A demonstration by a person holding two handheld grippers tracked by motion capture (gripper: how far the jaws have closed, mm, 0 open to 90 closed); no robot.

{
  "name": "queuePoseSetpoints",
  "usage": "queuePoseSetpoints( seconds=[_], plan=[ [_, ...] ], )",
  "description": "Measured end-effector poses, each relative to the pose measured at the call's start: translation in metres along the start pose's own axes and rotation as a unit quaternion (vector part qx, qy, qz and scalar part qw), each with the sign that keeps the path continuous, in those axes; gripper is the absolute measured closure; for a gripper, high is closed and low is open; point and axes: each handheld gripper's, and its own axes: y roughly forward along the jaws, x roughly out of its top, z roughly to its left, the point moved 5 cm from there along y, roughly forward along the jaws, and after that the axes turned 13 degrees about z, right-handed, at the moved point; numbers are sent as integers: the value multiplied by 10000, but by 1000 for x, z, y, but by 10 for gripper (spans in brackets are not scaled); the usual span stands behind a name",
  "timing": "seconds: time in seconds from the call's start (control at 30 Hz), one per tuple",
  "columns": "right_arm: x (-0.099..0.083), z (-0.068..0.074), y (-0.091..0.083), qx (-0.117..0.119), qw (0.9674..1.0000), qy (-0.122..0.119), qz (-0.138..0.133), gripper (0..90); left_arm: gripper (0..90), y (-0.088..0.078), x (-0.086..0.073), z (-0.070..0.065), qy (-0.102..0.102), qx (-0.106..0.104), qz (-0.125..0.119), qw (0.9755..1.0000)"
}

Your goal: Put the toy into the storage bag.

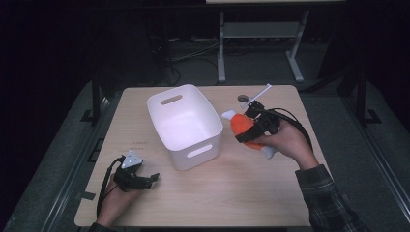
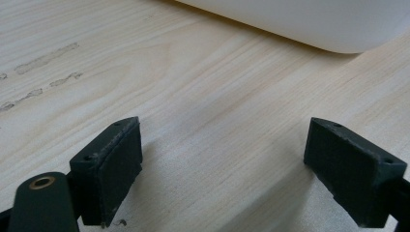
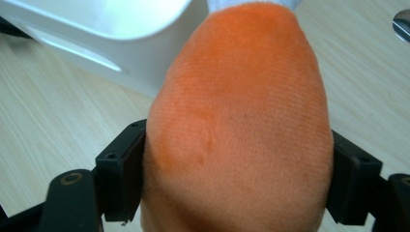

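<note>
Now my right gripper [image 1: 247, 126] clamps the orange plush toy [image 1: 241, 128] beside the white bin [image 1: 186, 125]; left gripper [image 1: 153, 178] gapes empty.

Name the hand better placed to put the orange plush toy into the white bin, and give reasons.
Right. The right gripper is shut on the orange plush toy beside the white bin; the left gripper rests open on the table, holding nothing.

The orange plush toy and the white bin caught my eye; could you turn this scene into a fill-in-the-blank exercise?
1. The right tongs are shut on an orange ____ toy.
2. The white bin on the table has nothing in it; it is ____.
3. The left tongs have their jaws ____, with nothing between them.

Missing words: plush; empty; open
</note>
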Motion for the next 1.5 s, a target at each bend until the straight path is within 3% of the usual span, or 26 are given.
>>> queuePoseSetpoints(
  seconds=[0.7, 1.5],
  plan=[
    [48, 6, -18, -28, 9999, 24, -128, 227, 129, 0, 0, 0, 2, -7, 13, 10000],
    [109, 30, -12, -104, 9998, -152, -101, 227, 129, 0, 0, 0, 8, -11, 23, 10000]
  ],
)
